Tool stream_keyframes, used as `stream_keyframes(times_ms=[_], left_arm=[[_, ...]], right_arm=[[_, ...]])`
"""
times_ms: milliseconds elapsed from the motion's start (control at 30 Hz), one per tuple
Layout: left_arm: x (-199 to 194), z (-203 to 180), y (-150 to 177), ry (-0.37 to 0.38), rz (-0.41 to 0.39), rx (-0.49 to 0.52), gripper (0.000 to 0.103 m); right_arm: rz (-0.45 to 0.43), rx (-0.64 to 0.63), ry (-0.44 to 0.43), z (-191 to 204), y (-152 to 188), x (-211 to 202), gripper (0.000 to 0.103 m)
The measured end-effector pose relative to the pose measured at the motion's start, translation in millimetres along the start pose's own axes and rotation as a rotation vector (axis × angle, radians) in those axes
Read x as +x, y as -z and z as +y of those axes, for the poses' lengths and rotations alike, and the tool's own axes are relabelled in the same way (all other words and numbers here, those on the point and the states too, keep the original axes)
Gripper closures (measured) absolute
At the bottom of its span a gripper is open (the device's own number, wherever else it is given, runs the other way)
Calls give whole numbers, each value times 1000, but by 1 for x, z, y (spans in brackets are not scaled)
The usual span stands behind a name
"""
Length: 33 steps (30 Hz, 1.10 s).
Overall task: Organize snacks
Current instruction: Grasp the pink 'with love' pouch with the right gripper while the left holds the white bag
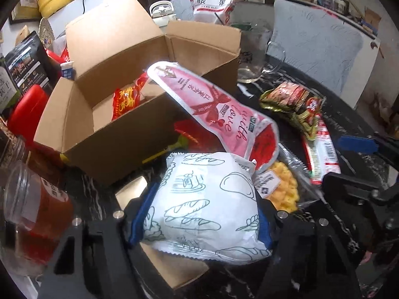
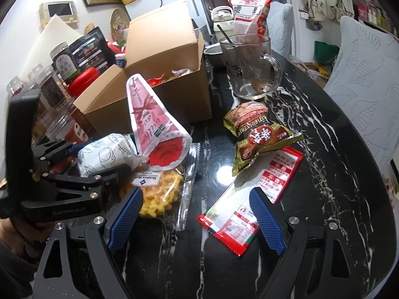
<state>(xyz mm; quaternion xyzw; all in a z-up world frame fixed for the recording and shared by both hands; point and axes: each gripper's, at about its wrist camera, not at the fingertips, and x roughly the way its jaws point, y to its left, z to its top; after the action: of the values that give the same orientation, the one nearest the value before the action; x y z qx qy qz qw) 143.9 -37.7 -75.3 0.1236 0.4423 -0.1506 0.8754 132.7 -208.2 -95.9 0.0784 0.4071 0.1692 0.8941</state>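
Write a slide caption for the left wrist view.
Left gripper clamps white bread-print packet before open brown cardboard box.

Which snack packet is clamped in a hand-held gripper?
The white packet with bread drawings, pinched by the left hand-held gripper. The pink, green and red-edged packets lie free.

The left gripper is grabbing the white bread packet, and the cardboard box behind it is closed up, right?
Not quite. The left gripper does grip the white bread packet, but the cardboard box stands open, flaps up, with a red snack packet inside. The left wrist view shows it.
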Motion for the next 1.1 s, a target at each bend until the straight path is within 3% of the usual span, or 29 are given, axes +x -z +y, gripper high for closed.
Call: stream_keyframes(times_ms=[367,800,1100], left_arm=[[-29,34,10,46,-51,-203,37],[-49,74,26,-37,-115,-381,37],[-49,84,35,-51,-115,-426,37]], right_arm=[[-26,-74,-2,19,-18,6,15],[-29,-253,-13,60,-51,51,13],[-7,-312,6,67,-62,81,13]])
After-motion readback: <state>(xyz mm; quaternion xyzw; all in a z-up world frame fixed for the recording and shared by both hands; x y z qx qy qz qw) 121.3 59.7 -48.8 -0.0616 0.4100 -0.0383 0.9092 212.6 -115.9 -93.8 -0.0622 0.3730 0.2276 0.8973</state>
